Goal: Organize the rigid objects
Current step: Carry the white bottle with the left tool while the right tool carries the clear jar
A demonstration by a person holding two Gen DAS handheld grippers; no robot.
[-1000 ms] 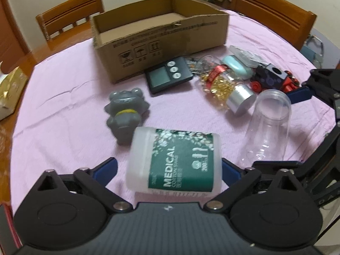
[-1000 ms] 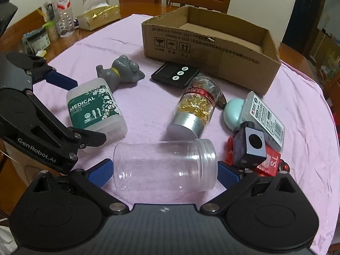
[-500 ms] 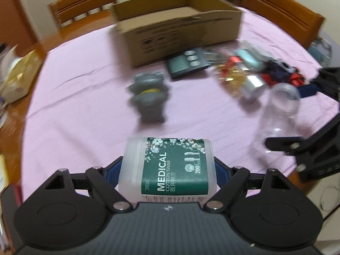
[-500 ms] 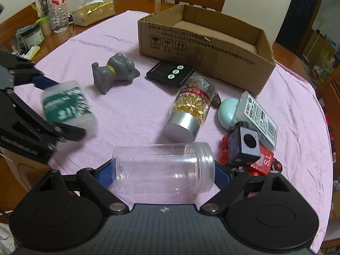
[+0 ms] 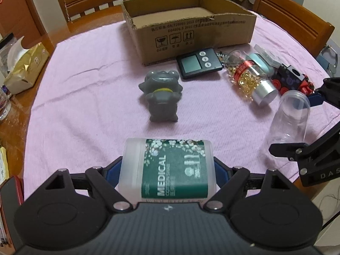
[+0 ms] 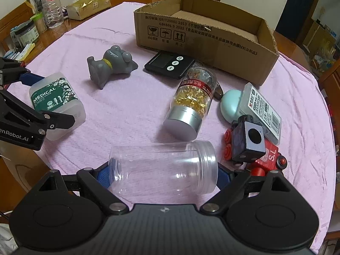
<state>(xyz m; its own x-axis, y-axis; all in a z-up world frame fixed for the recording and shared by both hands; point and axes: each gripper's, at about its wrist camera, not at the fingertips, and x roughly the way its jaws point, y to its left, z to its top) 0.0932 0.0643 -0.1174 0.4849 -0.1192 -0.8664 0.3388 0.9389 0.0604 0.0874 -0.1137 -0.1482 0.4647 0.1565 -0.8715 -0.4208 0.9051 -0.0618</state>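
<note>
On our left, the left gripper point(image 5: 167, 167) has just closed its blue fingers point(image 5: 112, 173) on a white cotton swab box point(image 5: 170, 167) with a green label, clamping it by both ends above the pink cloth point(image 5: 89, 89) that covers the tabletop. Beyond it, a grey toy figure point(image 5: 160, 94) lies on the cloth. Behind that sits an open cardboard box point(image 5: 191, 36), with a black digital timer point(image 5: 198, 62) just in front of its wall. Further right, a capsule bottle point(image 6: 190, 103) with a silver cap lies on its side, near a mint-green case point(image 6: 230, 106), a flat labelled pack point(image 6: 262, 109) and a red and black toy train point(image 6: 248, 146). On our right, the right gripper point(image 6: 162, 175) has also just closed its fingers point(image 6: 103, 176), and they grip a clear plastic jar point(image 6: 162, 170) end to end.
</note>
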